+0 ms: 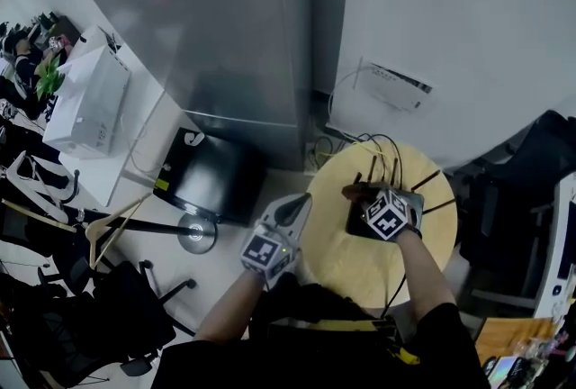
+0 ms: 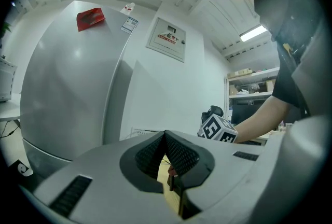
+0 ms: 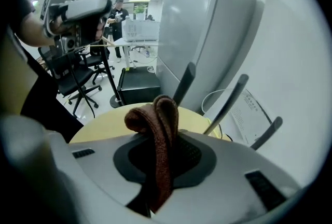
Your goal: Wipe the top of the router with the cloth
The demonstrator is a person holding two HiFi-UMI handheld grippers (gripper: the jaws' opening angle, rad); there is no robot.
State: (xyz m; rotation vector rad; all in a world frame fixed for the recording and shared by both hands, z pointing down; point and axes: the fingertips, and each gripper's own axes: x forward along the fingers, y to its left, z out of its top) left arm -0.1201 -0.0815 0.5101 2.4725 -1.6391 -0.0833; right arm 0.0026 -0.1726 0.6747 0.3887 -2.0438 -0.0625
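Fingers (image 3: 191, 153) of our right gripper (image 3: 162, 137) pinch the brown cloth (image 3: 158, 119) over the router (image 1: 357, 221) on the round worktop (image 1: 360, 275); our left gripper (image 1: 300, 203) is closed, empty. We should press flat, sweeping around the antennas (image 3: 228, 101).

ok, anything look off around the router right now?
Nothing stands out. The router sits on the round table, antennas raised. The right claw is shut on the brown cloth over it; the left claw is shut and empty at the table's left edge.
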